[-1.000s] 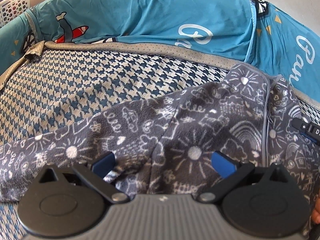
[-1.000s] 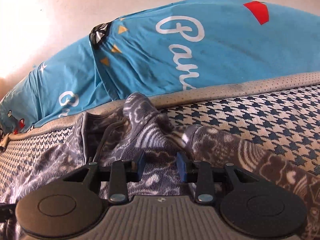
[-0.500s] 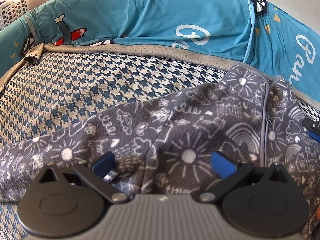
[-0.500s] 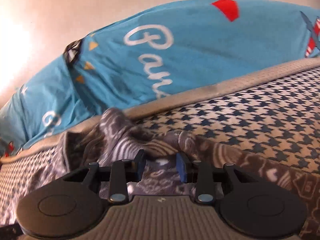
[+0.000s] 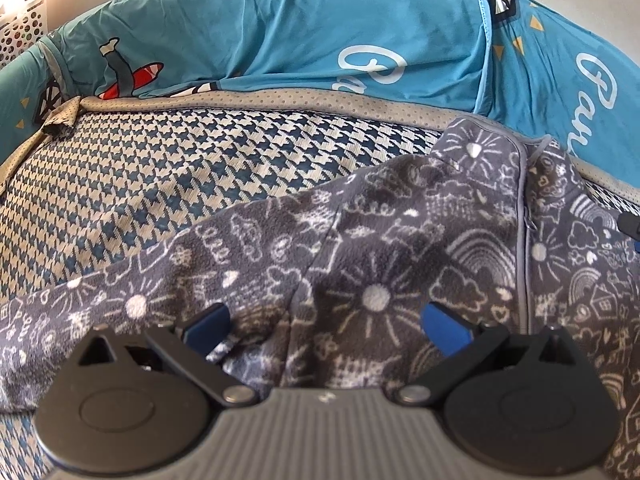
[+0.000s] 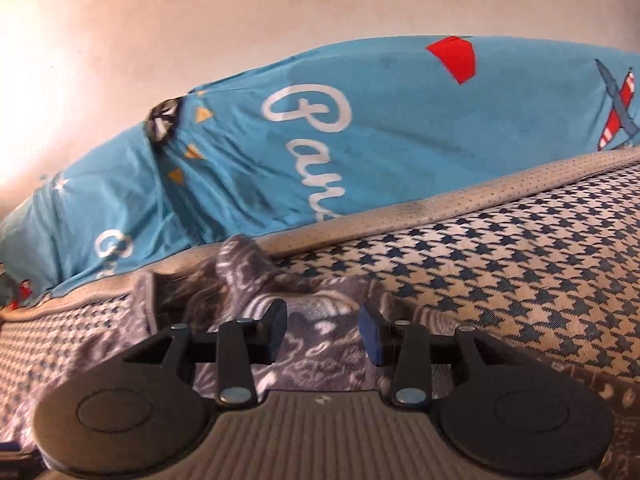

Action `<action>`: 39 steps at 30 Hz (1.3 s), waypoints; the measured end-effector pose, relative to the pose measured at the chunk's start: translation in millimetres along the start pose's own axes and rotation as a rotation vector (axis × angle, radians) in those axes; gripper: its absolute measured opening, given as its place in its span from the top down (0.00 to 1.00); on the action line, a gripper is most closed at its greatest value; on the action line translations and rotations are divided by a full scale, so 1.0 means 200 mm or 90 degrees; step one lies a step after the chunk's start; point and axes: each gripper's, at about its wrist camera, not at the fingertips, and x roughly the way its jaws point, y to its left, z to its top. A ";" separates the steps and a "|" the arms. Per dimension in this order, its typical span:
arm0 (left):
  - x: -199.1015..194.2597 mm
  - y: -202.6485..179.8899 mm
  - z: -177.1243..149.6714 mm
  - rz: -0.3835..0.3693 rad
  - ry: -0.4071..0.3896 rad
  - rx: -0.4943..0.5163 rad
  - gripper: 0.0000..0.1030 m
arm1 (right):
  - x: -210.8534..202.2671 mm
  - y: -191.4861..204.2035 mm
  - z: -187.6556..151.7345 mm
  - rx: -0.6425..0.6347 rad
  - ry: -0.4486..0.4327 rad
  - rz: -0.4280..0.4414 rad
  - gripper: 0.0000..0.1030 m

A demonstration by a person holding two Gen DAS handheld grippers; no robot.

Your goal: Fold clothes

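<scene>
A grey fleece jacket (image 5: 380, 256) printed with white doodles lies spread on a bed covered with a blue-and-beige houndstooth cover (image 5: 160, 184). In the left wrist view its long axis runs slantwise, from the near left, where a sleeve (image 5: 100, 300) stretches out flat, up to the far right, where the collar (image 5: 476, 140) points toward a blue printed quilt (image 5: 280, 28) heaped along the far side of the bed. A grey zip (image 5: 522, 208) runs down from the collar toward the near edge.

The left gripper (image 5: 326, 322) hangs over the jacket's chest with its fingers wide apart, the cloth lying flat under them and not pinched.

In the right wrist view the right gripper (image 6: 322, 332) sits over a bunched, raised fold of the jacket (image 6: 240, 268) near the beige dotted border (image 6: 480, 200) of the cover. Its jaws are opening; fleece lies between and below the fingers, and the pads do not press on it. A pale wall (image 6: 200, 20) rises behind the quilt.
</scene>
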 end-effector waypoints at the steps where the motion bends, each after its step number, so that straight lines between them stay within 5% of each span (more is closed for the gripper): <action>1: -0.01 0.00 -0.01 -0.004 -0.001 0.002 0.00 | -0.03 0.01 -0.01 -0.007 0.005 0.008 0.62; 14: -0.18 0.00 -0.27 -0.072 -0.032 0.089 0.00 | -0.38 0.12 -0.25 -0.105 0.084 0.126 0.57; 25: -0.16 -0.04 -0.44 -0.066 -0.014 0.180 0.00 | -0.48 0.09 -0.52 -0.167 0.176 0.050 0.56; 39: -0.17 0.23 -0.54 -0.059 -0.024 0.137 0.00 | -0.63 -0.04 -0.57 -0.186 0.176 0.020 0.64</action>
